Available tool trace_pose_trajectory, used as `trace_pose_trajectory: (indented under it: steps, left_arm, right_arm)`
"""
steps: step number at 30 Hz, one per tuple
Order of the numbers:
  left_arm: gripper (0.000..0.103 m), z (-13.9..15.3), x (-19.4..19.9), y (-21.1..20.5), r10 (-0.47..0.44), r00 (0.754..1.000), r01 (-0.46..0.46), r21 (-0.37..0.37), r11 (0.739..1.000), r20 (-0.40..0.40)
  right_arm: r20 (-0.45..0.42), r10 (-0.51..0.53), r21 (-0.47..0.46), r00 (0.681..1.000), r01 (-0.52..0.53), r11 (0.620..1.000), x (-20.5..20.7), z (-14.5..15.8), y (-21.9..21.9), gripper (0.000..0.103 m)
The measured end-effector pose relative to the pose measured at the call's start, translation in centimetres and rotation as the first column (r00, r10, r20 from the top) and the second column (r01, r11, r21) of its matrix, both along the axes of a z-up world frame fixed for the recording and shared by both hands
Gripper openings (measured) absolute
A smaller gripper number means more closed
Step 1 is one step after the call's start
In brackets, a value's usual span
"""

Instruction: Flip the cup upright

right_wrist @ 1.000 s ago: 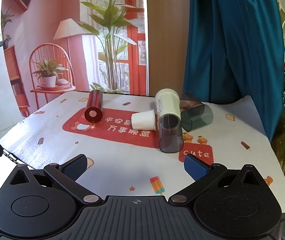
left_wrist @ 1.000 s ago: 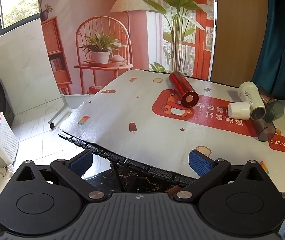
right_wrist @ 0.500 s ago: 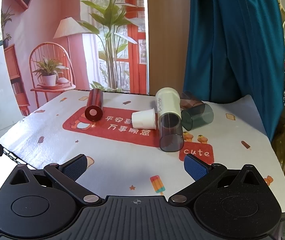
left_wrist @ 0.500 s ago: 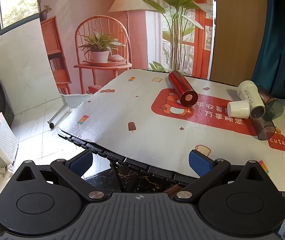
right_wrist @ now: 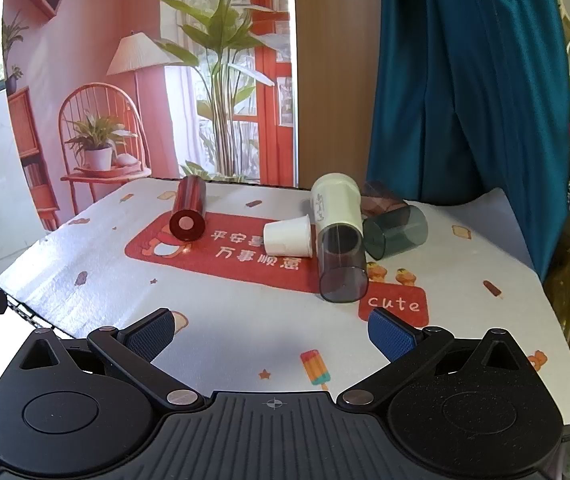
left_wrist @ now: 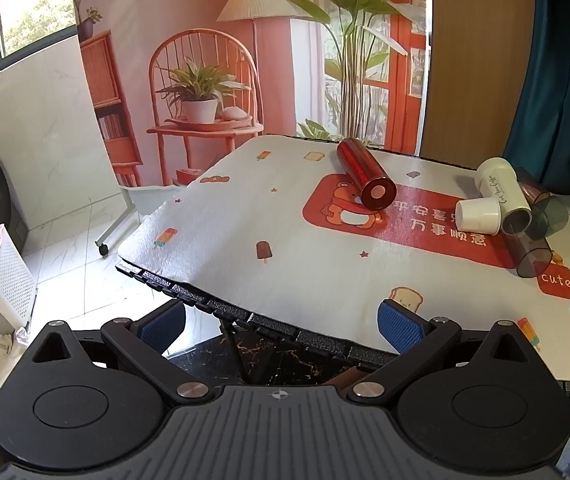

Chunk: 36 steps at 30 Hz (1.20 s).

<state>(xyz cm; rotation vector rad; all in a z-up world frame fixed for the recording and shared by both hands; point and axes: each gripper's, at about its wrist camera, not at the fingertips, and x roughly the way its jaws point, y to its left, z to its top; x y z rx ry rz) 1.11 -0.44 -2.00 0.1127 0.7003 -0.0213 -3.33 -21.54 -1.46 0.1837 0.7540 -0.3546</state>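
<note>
Several cups lie on their sides on the patterned table mat (right_wrist: 245,320). A red cup (right_wrist: 188,214) lies at the far left, also in the left wrist view (left_wrist: 365,174). A small white paper cup (right_wrist: 288,237) (left_wrist: 478,216) lies mid-table. A tall cream cup (right_wrist: 335,204), a clear grey cup (right_wrist: 343,264) and a dark green cup (right_wrist: 395,232) lie clustered to its right. My right gripper (right_wrist: 271,332) is open and empty over the mat's near part. My left gripper (left_wrist: 281,322) is open and empty at the table's left front edge.
The table's near-left edge (left_wrist: 213,304) drops to a tiled floor (left_wrist: 65,248). A white laundry basket (left_wrist: 1,280) stands on the floor at the left. A blue curtain (right_wrist: 465,80) hangs behind the table on the right.
Both grippers have barely shifted; the scene slid slightly in both views. No cup has moved.
</note>
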Motion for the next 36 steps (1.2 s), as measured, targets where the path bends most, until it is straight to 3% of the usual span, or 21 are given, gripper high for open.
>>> trace_pose_trajectory:
  steps: [9,17,24,31,36]
  left_arm:
    - [0.103,-0.2,2.1,0.3,0.01,1.0,-0.01,0.023,1.0,-0.008]
    - [0.103,0.6,7.6,2.0,0.06,0.997,-0.061,0.013,0.998,0.037]
    - [0.103,0.2,13.3,3.5,0.114,0.993,-0.114,0.001,0.993,0.038]
    - [0.103,-1.8,17.0,5.9,0.169,0.985,-0.169,0.0,0.986,-0.014]
    - [0.102,-3.6,19.1,7.7,0.205,0.977,-0.206,-0.007,0.979,-0.051]
  right_arm:
    - [-0.04,0.007,0.022,0.999,-0.006,1.0,1.4,-0.9,-0.5,0.103]
    - [-0.053,0.062,0.09,0.997,-0.057,0.994,5.8,-2.2,-2.1,0.103]
    - [-0.013,0.187,0.063,0.982,-0.186,0.981,15.7,-4.0,-3.2,0.103]
    - [-0.039,0.277,0.105,0.96,-0.272,0.957,27.8,-9.7,-3.9,0.097]
    - [-0.07,0.274,0.132,0.959,-0.263,0.956,32.9,-13.5,-3.2,0.095]
